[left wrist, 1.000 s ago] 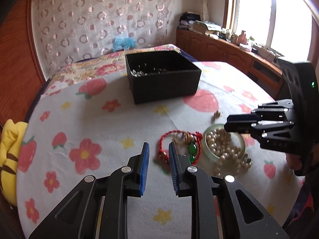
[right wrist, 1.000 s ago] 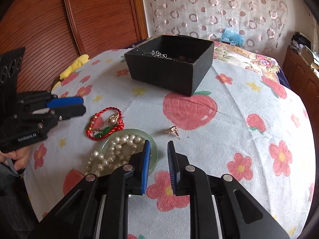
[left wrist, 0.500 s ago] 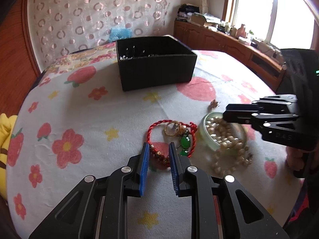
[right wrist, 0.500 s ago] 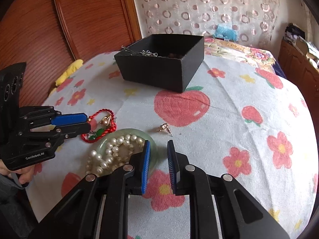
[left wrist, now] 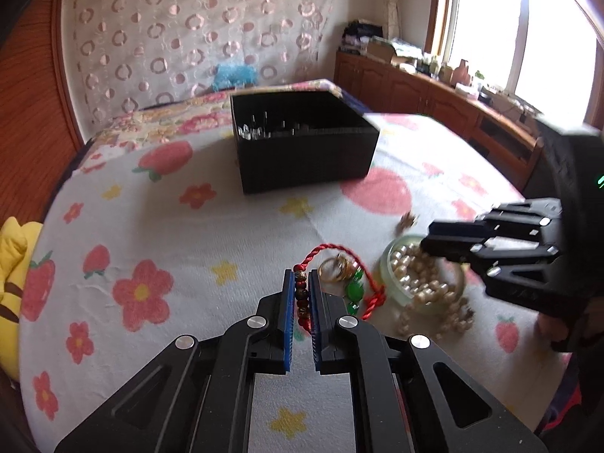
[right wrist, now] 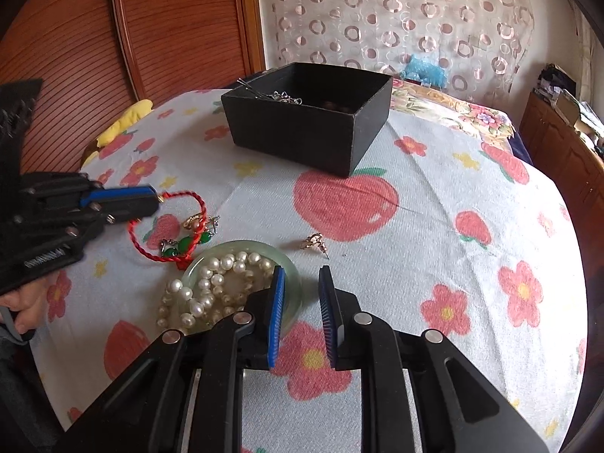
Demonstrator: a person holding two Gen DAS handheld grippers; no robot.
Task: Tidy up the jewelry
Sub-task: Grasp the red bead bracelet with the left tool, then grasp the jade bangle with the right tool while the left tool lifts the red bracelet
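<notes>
My left gripper [left wrist: 302, 277] is shut on the beaded part of a red cord bracelet [left wrist: 362, 275], which still lies partly on the cloth; it also shows in the right wrist view [right wrist: 166, 226]. Gold rings [right wrist: 192, 222] and green stones [right wrist: 185, 243] lie inside its loop. A pearl necklace [right wrist: 211, 287] sits in a pale green dish [right wrist: 290, 275]. My right gripper [right wrist: 300, 277] is open and empty, just right of the dish. A small gold earring [right wrist: 315, 242] lies ahead of it. The black box [right wrist: 313, 120] holds some jewelry.
The round table has a flowered cloth [right wrist: 434, 226]. A yellow cushion [left wrist: 13, 260] sits at the left edge. A wooden panel [right wrist: 170, 19] and a curtain [right wrist: 396, 11] stand behind. Cabinets [left wrist: 434, 94] run along the window wall.
My left gripper moved forward onto the red bracelet and closed on its beaded part. My right gripper stayed by the dish and opened slightly wider.
</notes>
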